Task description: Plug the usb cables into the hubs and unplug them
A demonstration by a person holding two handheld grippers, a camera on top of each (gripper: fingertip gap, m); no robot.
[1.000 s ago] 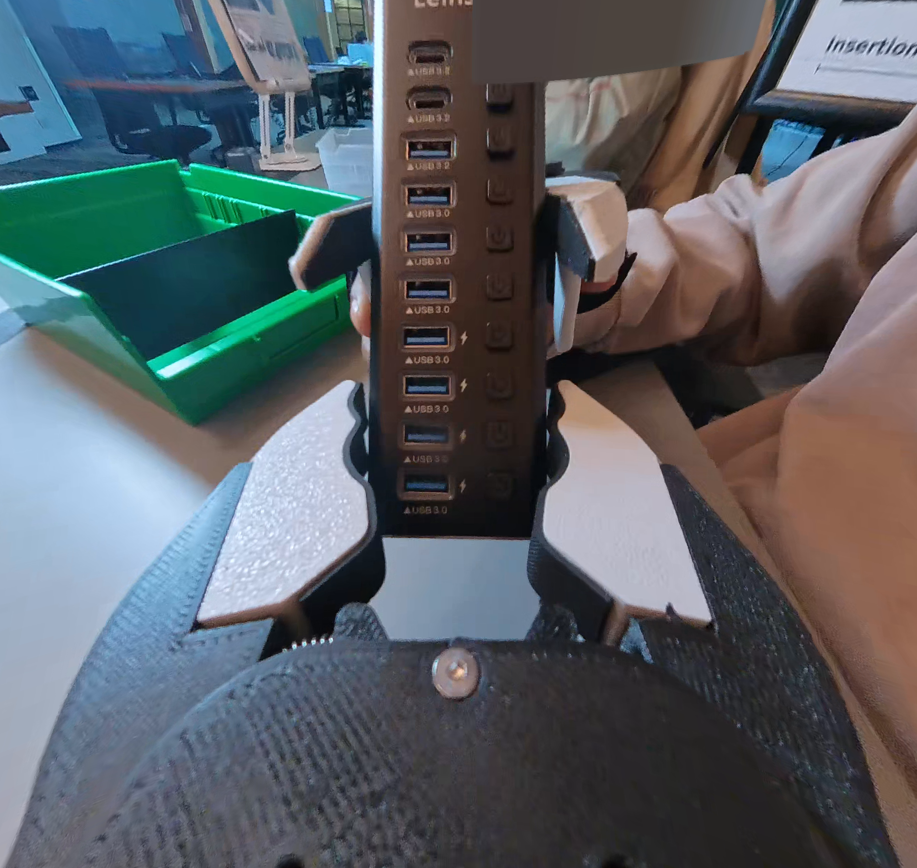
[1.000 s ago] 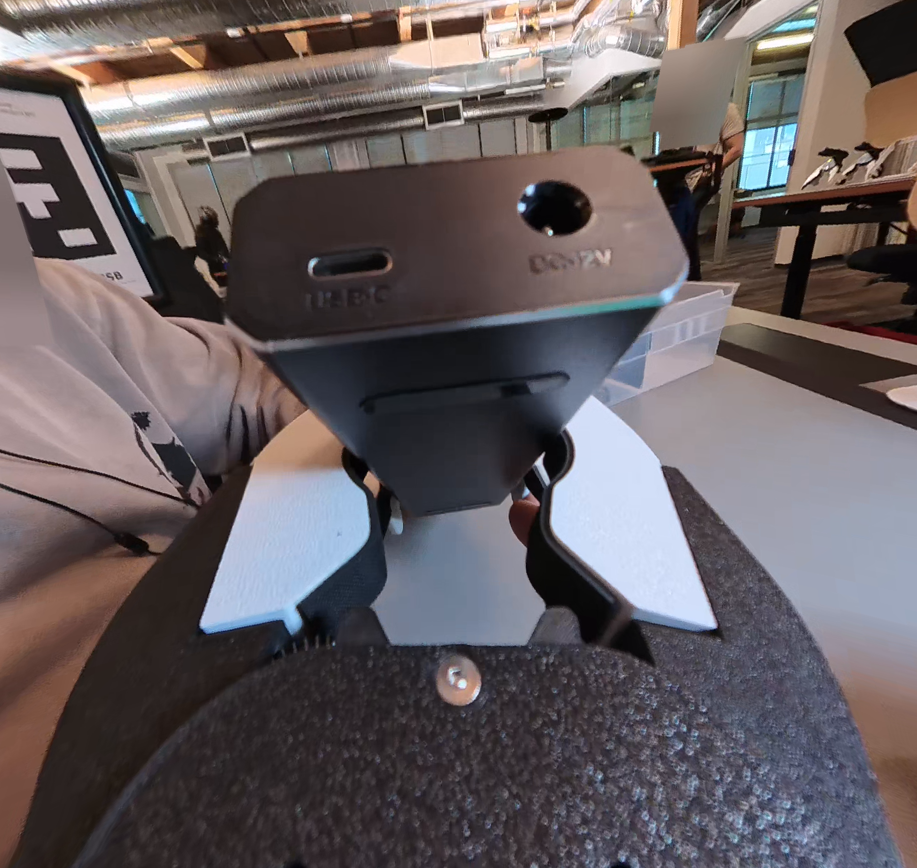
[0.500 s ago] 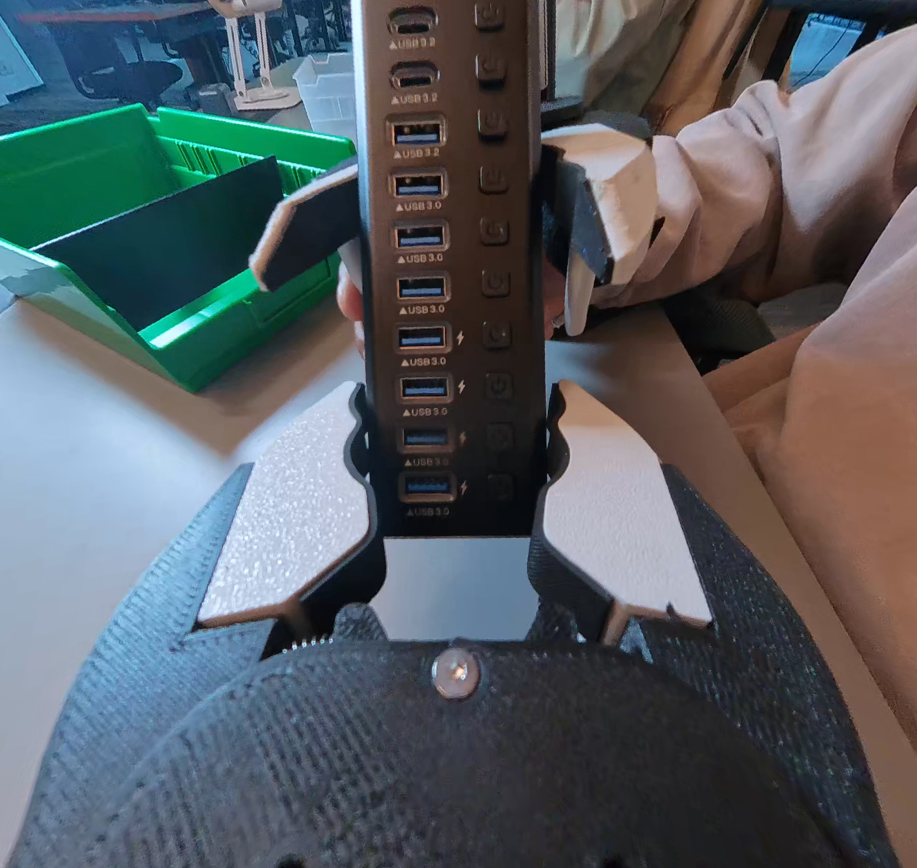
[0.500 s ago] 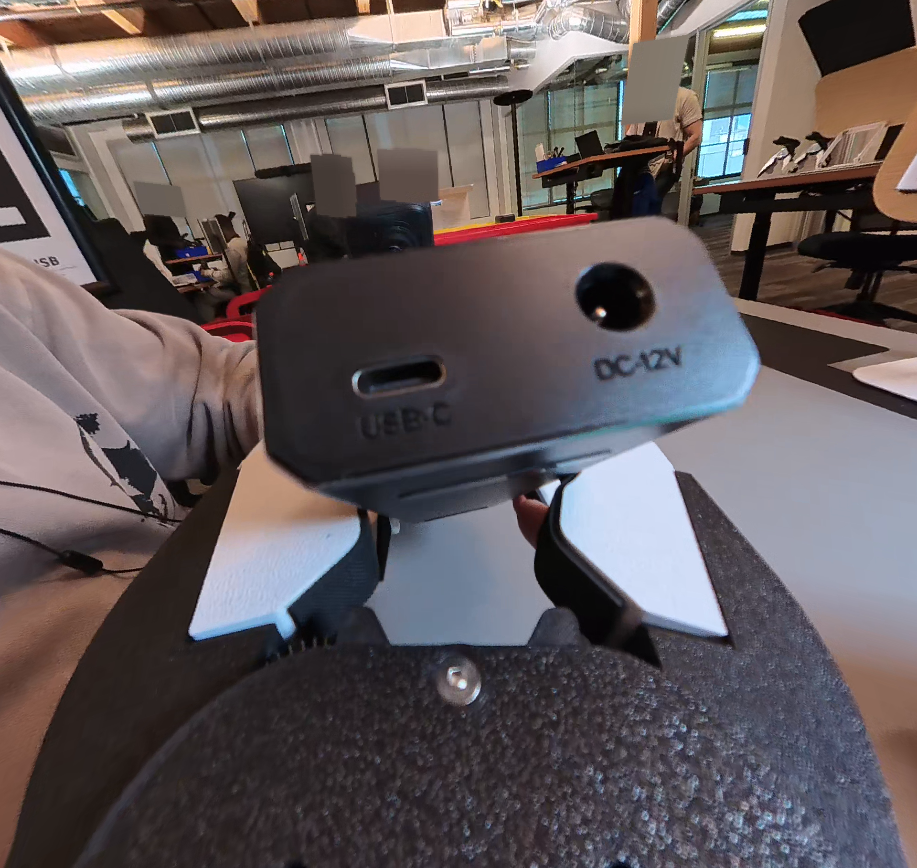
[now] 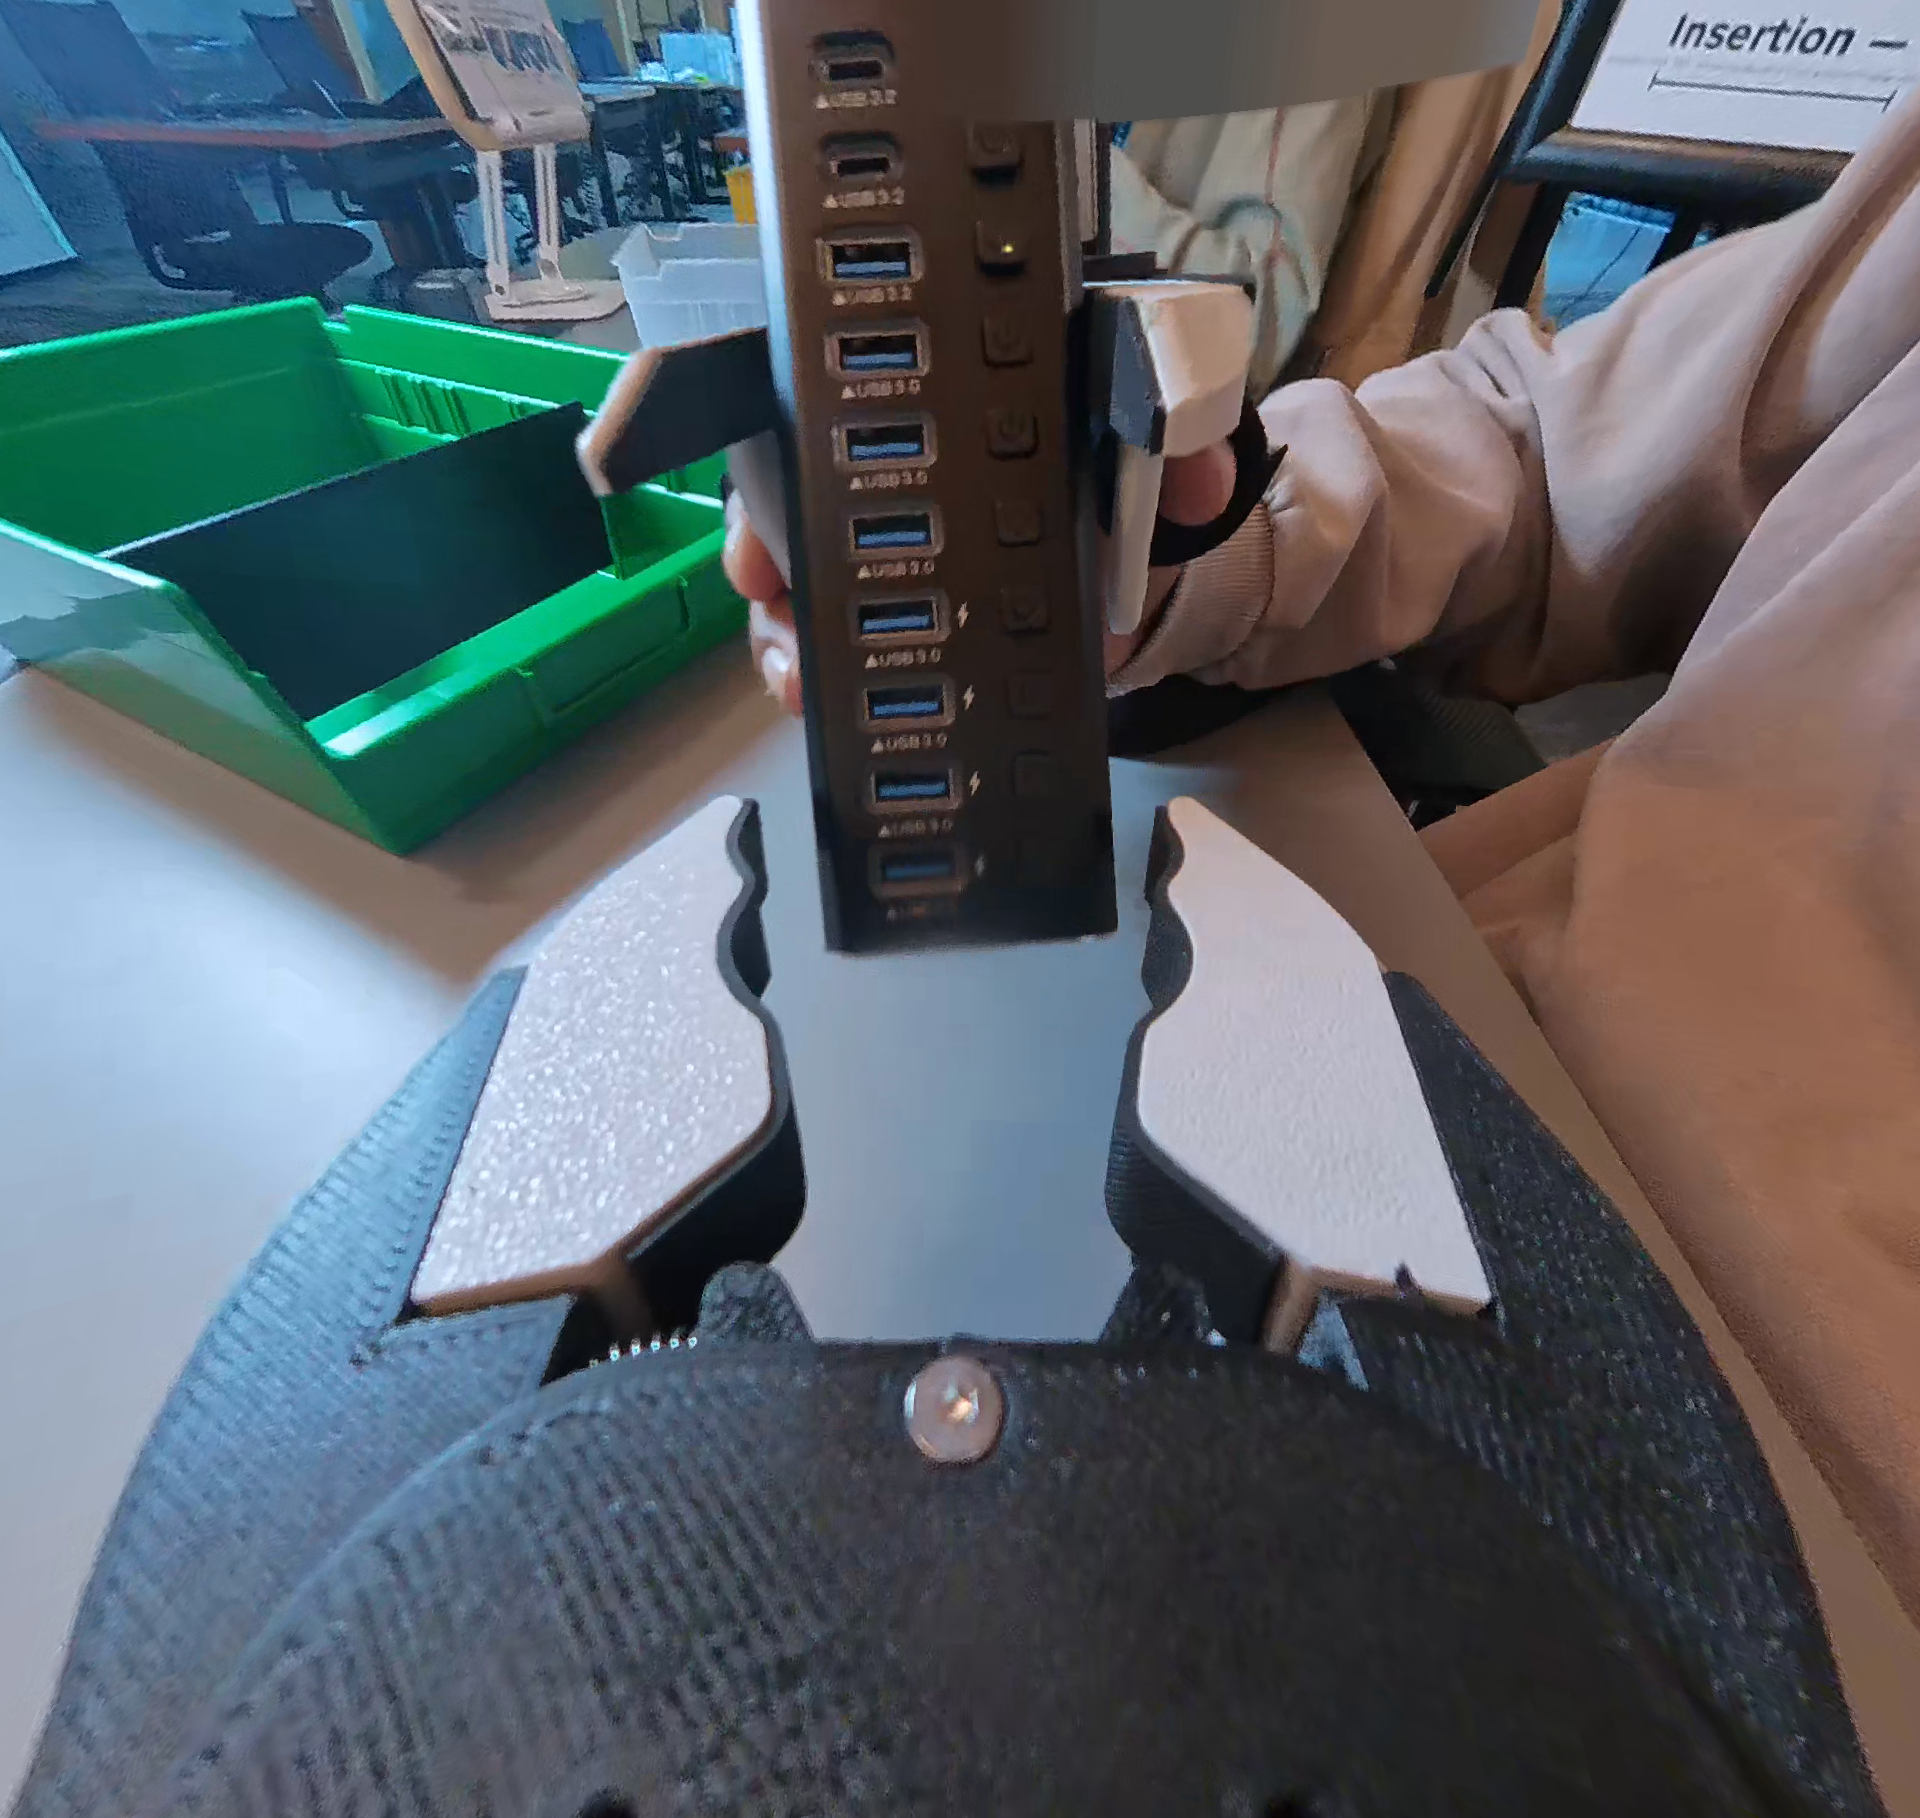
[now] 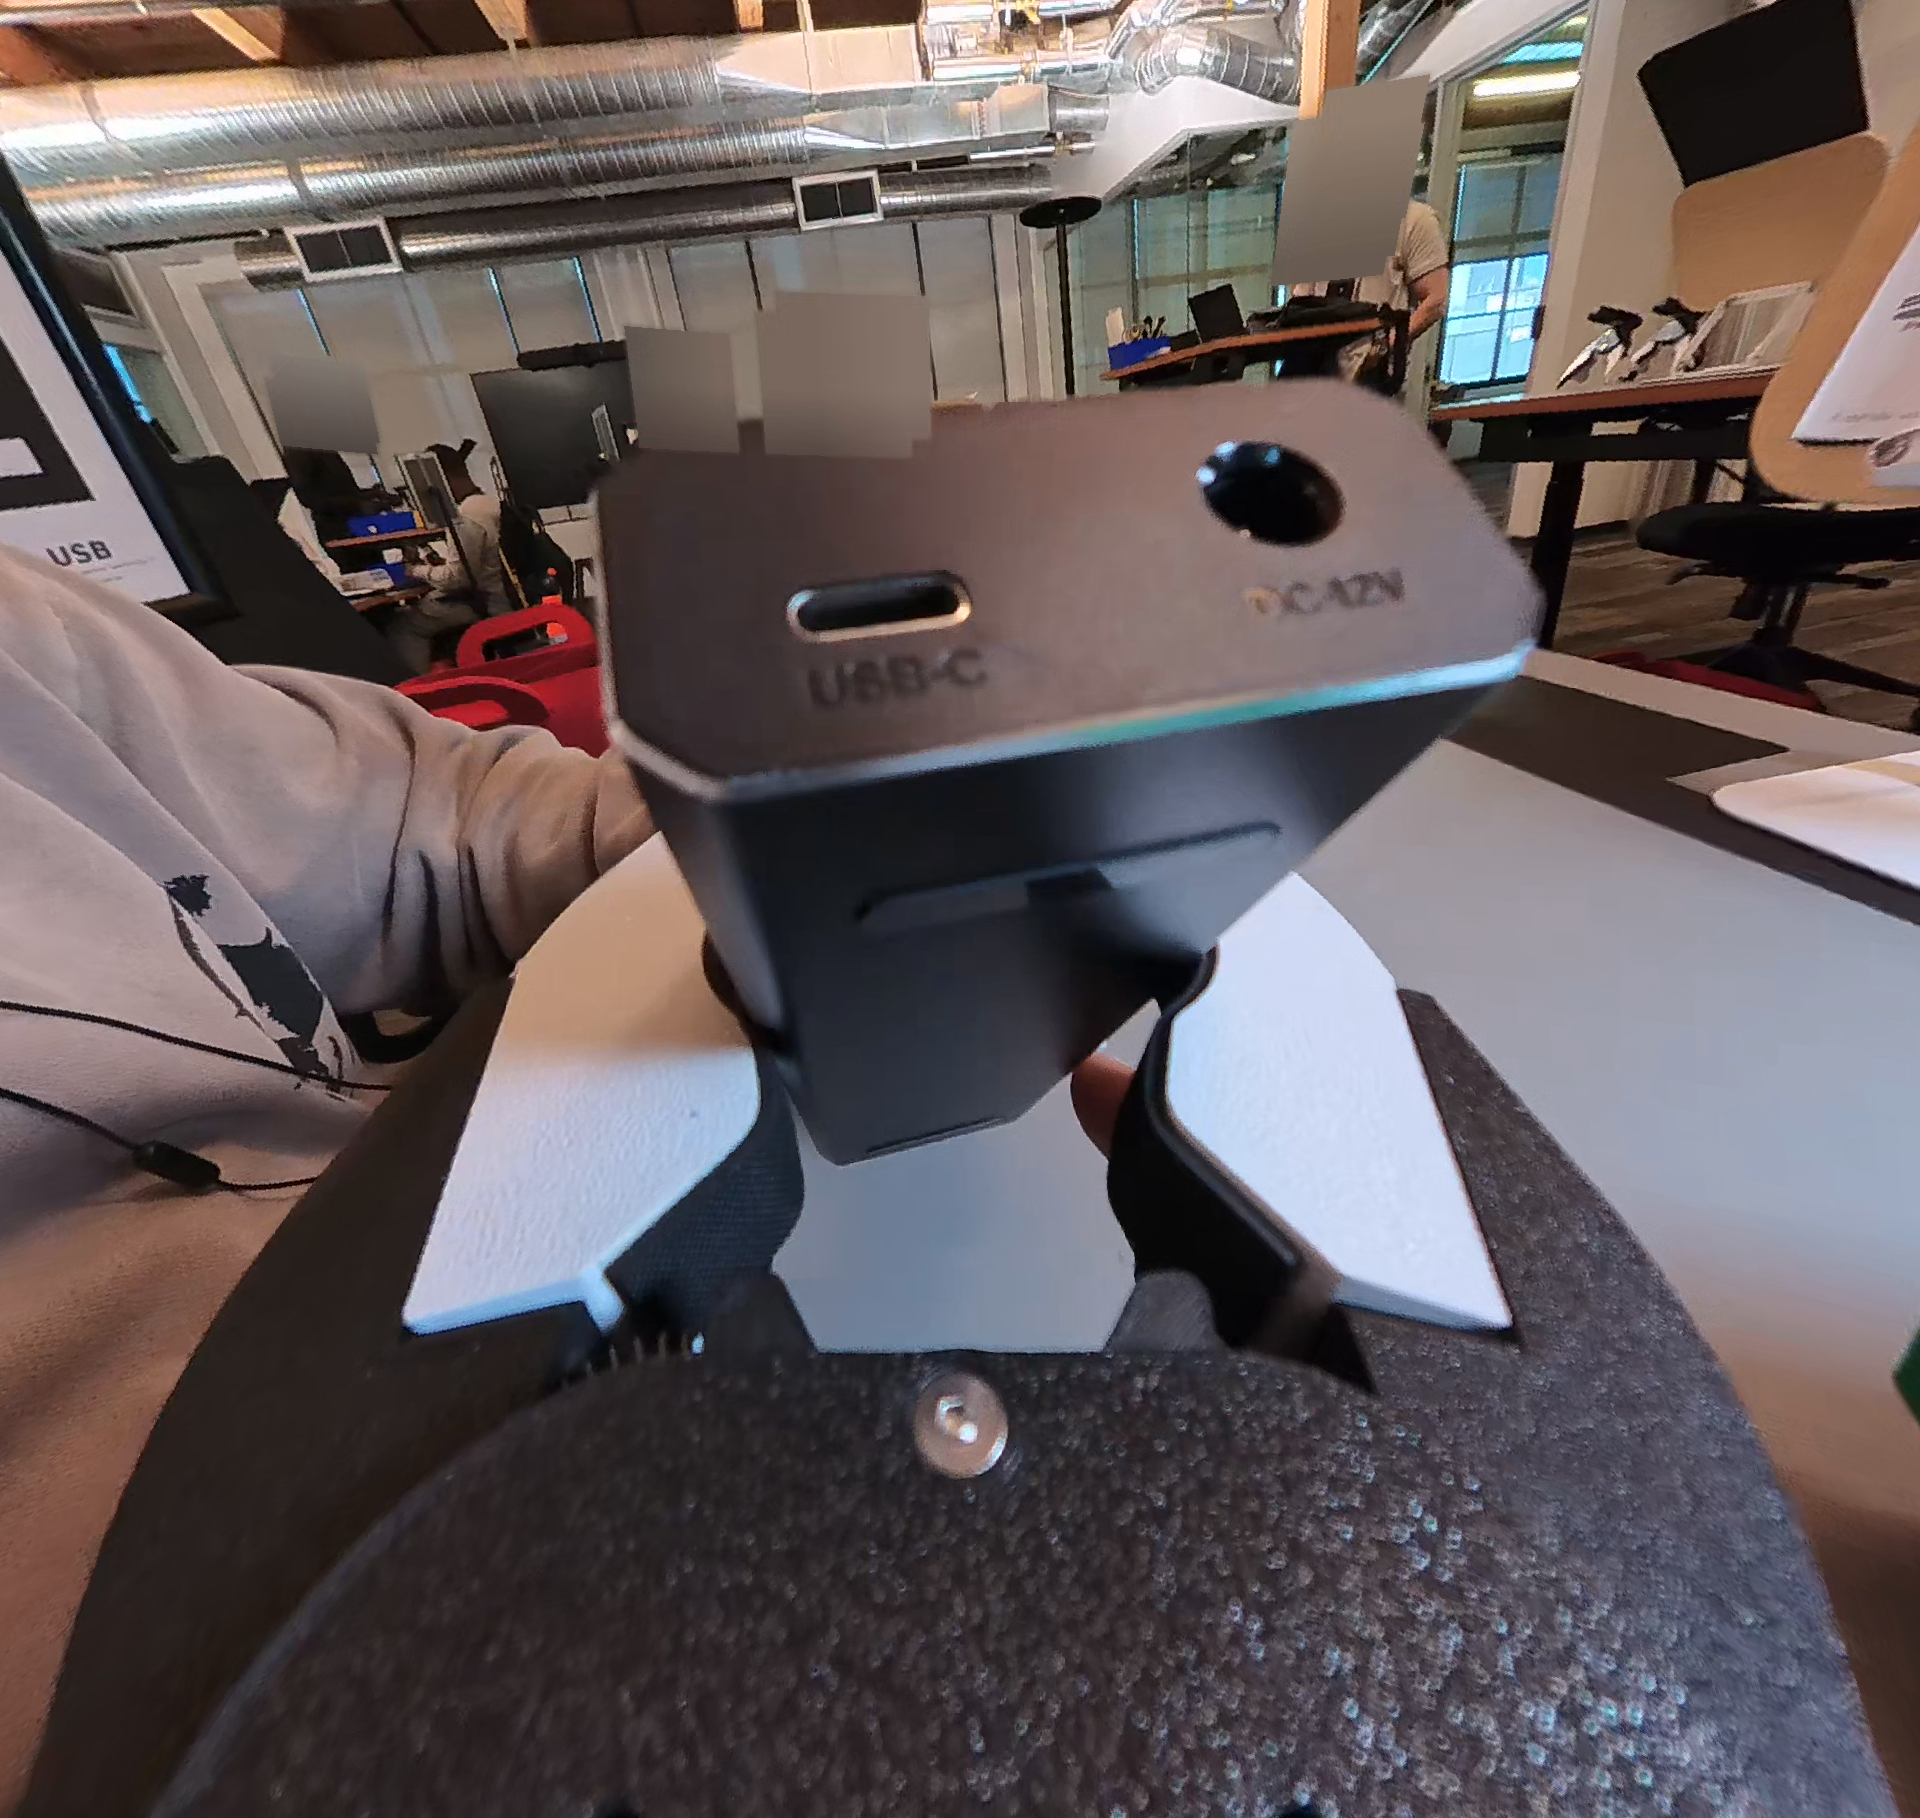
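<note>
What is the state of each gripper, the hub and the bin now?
hub: upright, held aloft, visible ports empty, one indicator lit.
left gripper: open, not touching the hub.
right gripper: shut on the hub's middle.
green bin: open-topped, black divider inside.

A dark USB hub point(image 5: 940, 480) stands upright above a grey table point(image 5: 208, 958), its column of ports facing the camera. The left gripper point(image 5: 951, 895) sits spread below it, both fingers clear of the hub's lower end. Higher up, the right gripper point(image 5: 914, 397) clamps the hub's sides, a hand point(image 5: 764, 605) behind it. A green bin point(image 5: 416, 771) with a black divider rests at left.
</note>
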